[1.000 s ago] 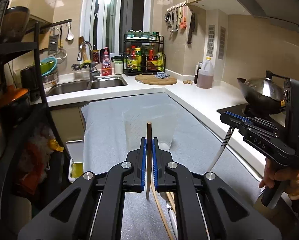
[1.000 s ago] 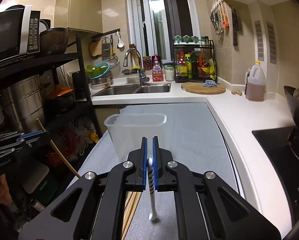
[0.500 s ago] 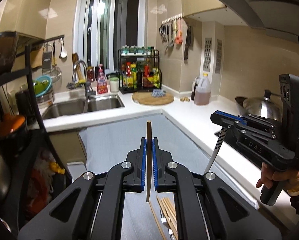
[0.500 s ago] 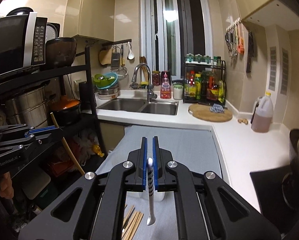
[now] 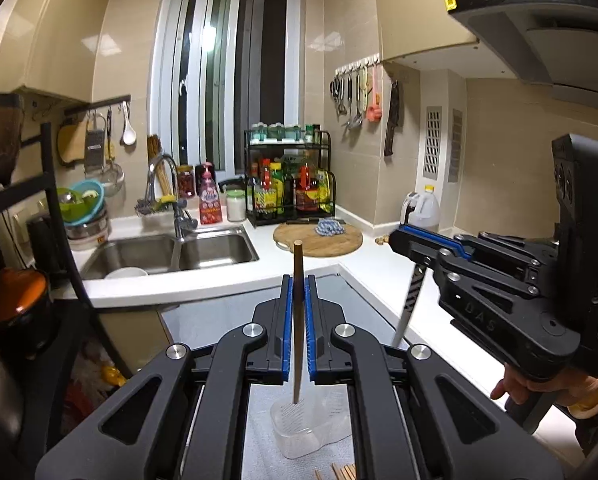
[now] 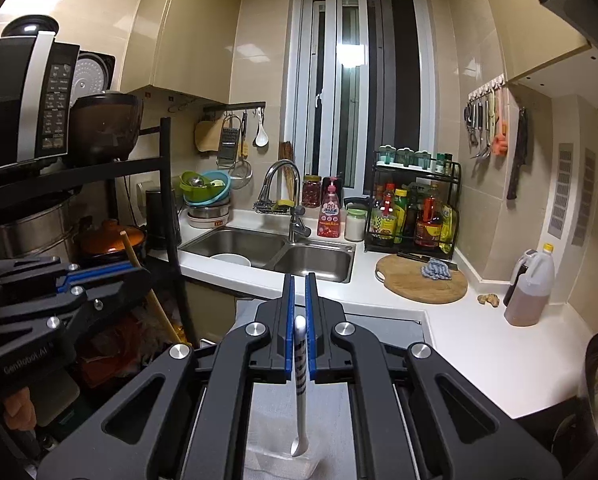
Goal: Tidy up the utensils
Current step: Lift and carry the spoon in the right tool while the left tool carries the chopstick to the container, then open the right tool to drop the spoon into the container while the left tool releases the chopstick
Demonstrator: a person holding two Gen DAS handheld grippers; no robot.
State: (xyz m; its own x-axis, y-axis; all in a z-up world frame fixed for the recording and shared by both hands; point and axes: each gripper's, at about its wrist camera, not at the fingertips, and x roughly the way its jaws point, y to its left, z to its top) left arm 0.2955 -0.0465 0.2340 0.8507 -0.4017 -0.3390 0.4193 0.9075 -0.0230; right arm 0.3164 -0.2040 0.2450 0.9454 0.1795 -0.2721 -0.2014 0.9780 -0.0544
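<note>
My left gripper [image 5: 298, 280] is shut on a wooden chopstick [image 5: 297, 344] that stands upright between the blue pads. Its lower tip hangs over a clear plastic container [image 5: 319, 432] on the grey mat. My right gripper [image 6: 299, 280] is shut on a white spoon with a black-striped handle [image 6: 300, 400]. The spoon's bowl end points down above the container's rim [image 6: 277, 466]. In the left wrist view the right gripper [image 5: 411, 254] is off to the right with the spoon [image 5: 410, 304] hanging from it. The right wrist view has the left gripper [image 6: 135, 270] at left, holding the chopstick [image 6: 157, 308].
Loose chopsticks [image 5: 341, 473] lie on the mat near the container. A double sink [image 6: 275, 250], round cutting board [image 6: 419, 280], spice rack [image 6: 415, 208] and oil jug [image 6: 529, 292] line the white counter. A black shelf rack [image 6: 167, 200] with pots stands left. A range hood [image 5: 539, 20] hangs at upper right.
Both grippers have risen with their utensils. The container and the loose chopsticks have dropped to the bottom of both views, and more of the wall and window shows.
</note>
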